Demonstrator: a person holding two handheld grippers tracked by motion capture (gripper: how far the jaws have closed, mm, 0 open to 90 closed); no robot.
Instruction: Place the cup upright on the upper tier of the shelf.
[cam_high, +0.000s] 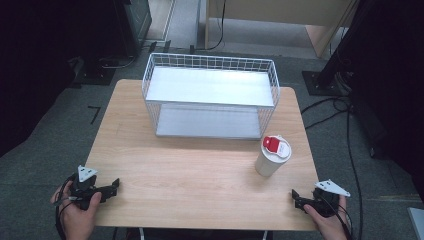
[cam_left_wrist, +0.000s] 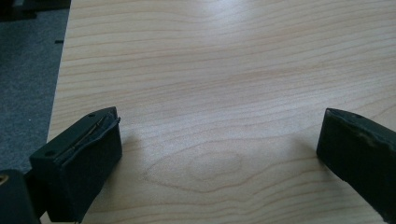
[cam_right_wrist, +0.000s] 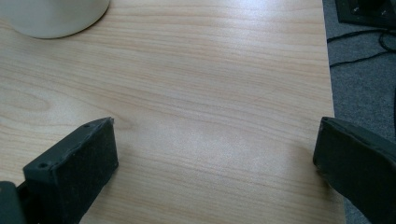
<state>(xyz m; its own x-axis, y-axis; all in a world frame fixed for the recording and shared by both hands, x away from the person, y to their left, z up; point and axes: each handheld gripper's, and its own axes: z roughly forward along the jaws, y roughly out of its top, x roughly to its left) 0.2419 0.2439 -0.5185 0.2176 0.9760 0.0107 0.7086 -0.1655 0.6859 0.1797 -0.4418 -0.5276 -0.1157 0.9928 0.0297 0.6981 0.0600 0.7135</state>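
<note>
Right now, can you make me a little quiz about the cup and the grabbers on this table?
1. True or false: the cup stands inside the wire basket.
2. Which gripper is nearer the cup: A left gripper, B right gripper?
3. Fill in: the cup's lid has a ___ patch.

Key: 1 false, it stands on the table in front of the basket. 2 B. 3 red.

Lighting's decent over the bench (cam_high: 200, 170) but the room edges go near black in the high view. Soft glare washes out the wood ahead of the left claw (cam_left_wrist: 219, 140), and again just ahead of the right claw (cam_right_wrist: 215, 149). Faint shadows beside the jaws. All slightly soft, maybe compression.
</note>
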